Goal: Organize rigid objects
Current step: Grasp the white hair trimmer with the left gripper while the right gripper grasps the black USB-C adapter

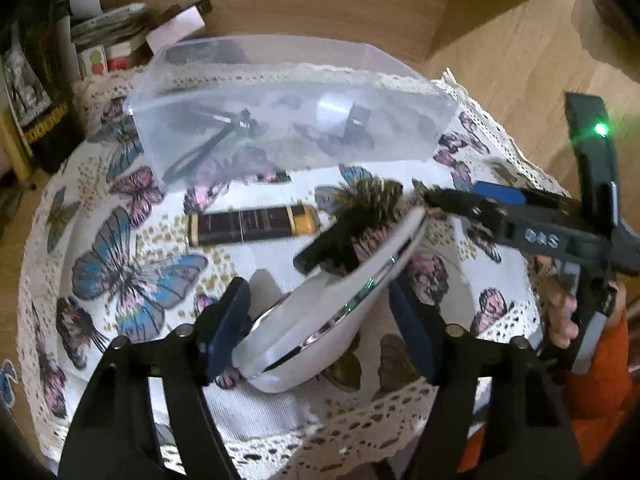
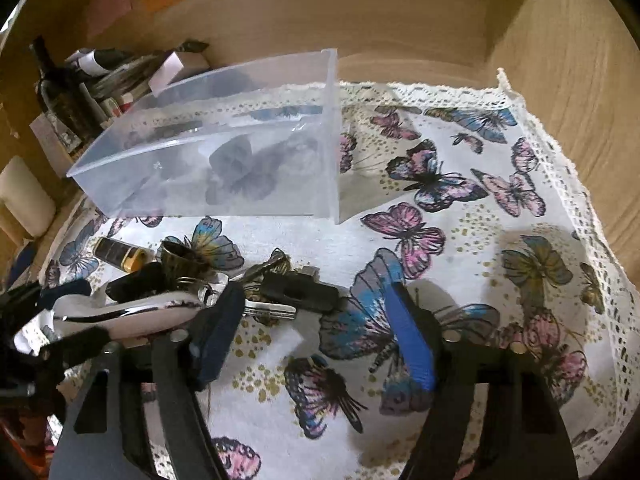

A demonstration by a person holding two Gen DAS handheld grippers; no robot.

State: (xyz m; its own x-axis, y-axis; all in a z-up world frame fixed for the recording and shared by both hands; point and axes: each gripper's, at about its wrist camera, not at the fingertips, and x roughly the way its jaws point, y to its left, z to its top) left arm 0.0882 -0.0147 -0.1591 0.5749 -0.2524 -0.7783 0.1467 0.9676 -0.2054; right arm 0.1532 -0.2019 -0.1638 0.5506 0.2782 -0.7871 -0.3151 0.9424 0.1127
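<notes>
Plastic, clear and thin-walled, the storage bin [image 1: 288, 116] is sitting at the far side of the butterfly-print tablecloth [image 1: 132, 280], and through its wall a dark clip-like tool [image 1: 216, 136] and a small roll with a black piece [image 1: 344, 114] are showing inside it. Books and papers [image 1: 108, 28] are leaning in a heap behind the bin's left end, against the wooden surround. A brown and yellow tube [image 1: 252, 226] is lying flat on the cloth just in front of the bin.

Nearer the tongs, a bunch of keys with a black fob [image 2: 296, 292] is lying next to a bristly brown brush with a black handle [image 1: 360, 216], and both are crowding the white and chrome shoehorn-like piece [image 1: 340, 296].

That glossy piece is lying tilted between the fingers of the left gripper [image 1: 320, 320], its lower end close against the left finger; the fingers are standing apart, and whether they are pressing on it I cannot tell. The right gripper [image 2: 316, 328] is hanging over bare cloth with its fingers wide apart, the keys just beyond its left fingertip [image 2: 224, 320].
</notes>
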